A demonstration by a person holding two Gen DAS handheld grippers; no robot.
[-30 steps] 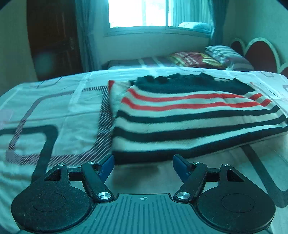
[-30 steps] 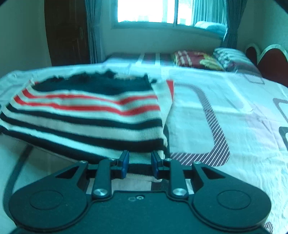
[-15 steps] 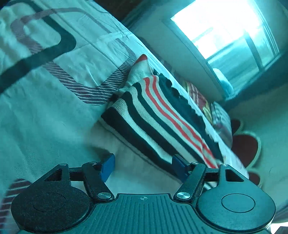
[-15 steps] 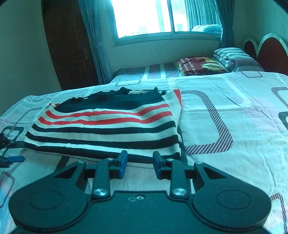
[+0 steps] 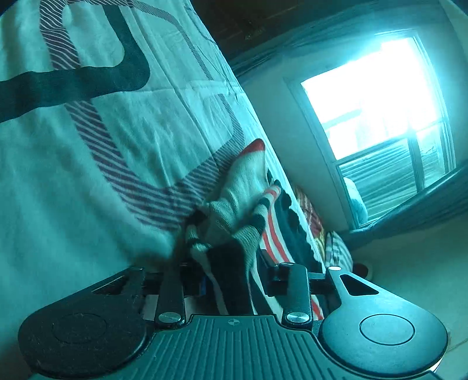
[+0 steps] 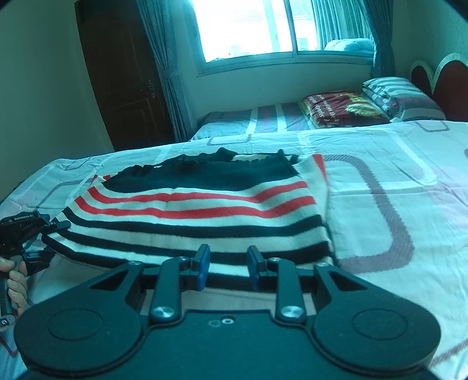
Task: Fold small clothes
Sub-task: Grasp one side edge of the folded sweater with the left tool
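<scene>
while the left gripper (image 5: 231, 280) grips the striped sweater (image 6: 199, 210) at its left edge

sweater lies folded on the bed (image 6: 395, 181); right gripper (image 6: 227, 263) hovers part-open, empty, at the near hem. lift evenly, carry the edge across, keep stripes aligned.

Patterned bedsheet (image 6: 395, 187) across the bed, striped pillow (image 6: 400, 96) and dark red cushion (image 6: 339, 108) beyond, bright window (image 6: 251, 26) with curtains (image 6: 163, 58), dark wooden door (image 6: 122, 76) at left.
</scene>
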